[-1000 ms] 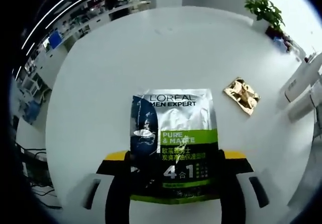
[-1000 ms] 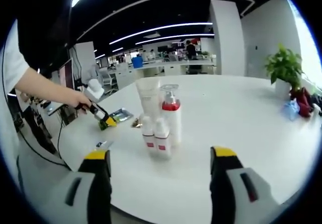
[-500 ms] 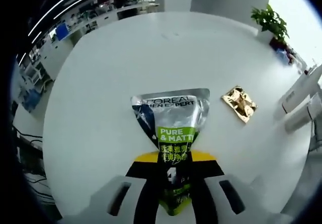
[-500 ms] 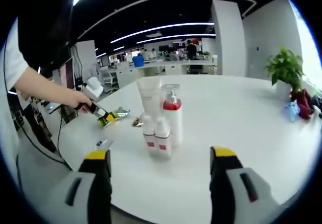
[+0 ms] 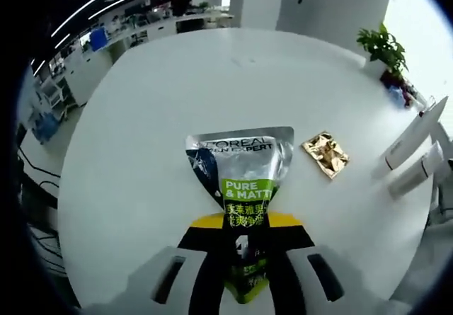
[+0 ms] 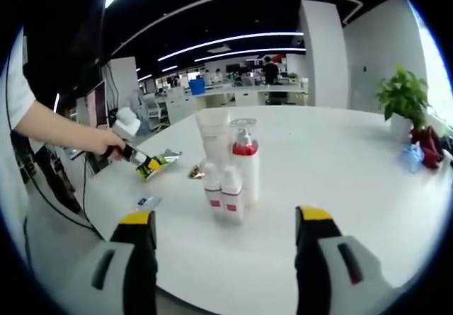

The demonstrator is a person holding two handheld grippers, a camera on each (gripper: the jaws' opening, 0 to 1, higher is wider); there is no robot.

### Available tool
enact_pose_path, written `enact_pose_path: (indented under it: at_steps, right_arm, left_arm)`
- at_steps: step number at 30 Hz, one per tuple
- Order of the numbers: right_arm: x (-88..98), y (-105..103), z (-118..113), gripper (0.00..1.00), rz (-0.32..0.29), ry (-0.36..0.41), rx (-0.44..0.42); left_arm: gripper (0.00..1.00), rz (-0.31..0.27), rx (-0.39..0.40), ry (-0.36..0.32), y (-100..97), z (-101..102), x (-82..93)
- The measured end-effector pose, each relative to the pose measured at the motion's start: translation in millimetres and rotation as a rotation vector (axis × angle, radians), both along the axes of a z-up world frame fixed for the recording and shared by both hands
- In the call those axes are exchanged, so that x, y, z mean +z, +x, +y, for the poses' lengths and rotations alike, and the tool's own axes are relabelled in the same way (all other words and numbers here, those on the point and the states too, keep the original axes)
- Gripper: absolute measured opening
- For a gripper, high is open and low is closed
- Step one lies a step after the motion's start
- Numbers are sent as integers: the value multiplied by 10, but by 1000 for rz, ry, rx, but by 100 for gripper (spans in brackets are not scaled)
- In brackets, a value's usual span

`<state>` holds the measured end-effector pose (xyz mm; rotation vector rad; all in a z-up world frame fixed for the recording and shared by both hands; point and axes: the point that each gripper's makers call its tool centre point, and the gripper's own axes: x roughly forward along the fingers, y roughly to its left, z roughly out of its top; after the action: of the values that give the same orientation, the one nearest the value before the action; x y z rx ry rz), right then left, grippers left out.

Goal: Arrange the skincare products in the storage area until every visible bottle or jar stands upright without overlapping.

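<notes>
**Left gripper pinched the L'Oréal sachet; bottles stood grouped on the table**

In the left gripper view, the left gripper (image 5: 244, 238) had its jaws closed on the lower end of a silver-and-green sachet (image 5: 241, 170), its top fanning out over the white table (image 5: 141, 117). Just to its right lay a small gold packet (image 5: 325, 154), apart from it. In the right gripper view, a person's hand (image 6: 106, 144) held that gripper at the left. Near the middle, a tall white tube (image 6: 213, 134), a red-collared pump bottle (image 6: 244, 161) and two small bottles (image 6: 222, 193) stood upright, close together. The right gripper (image 6: 226, 248) hung wide open, holding nothing.
</notes>
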<state>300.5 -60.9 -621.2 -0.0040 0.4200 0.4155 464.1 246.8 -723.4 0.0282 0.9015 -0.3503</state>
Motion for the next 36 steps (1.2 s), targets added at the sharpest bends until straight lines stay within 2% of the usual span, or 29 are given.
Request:
enact_pose_path:
  at_steps: [3,6,7,9,14,22,23,31,36]
  right_arm:
    - [3,-2,5,81,-1,0,3]
    - [12,-4,16,81,-4,3,7]
    - [11,-5,19,81,-5,3,10]
    - [15,-9,35,81,-7,1,18]
    - [25,-15,50,81,-10,2,25]
    - [42,-29,89,81,-15,3,44]
    - [44,-30,96,81,-16,3,47]
    - [49,-47,148,80,-20,1,78]
    - [44,-65,183,80,-20,0,100]
  left_arm:
    - [16,-36,57,-102,-28,-146,158]
    - [16,-71,131,-263,-163,-362,389]
    - [16,-79,134,-271,-197,-391,419]
    - [16,-84,125,-259,-292,-427,456]
    - [16,-90,139,-294,-484,-530,576]
    - [17,-124,97,-281,-769,-649,773]
    - [17,-137,72,-267,-813,-683,799]
    - [17,-152,46,-258,-1093,-868,857]
    - [17,-140,-2,-259,-1329,-1104,813]
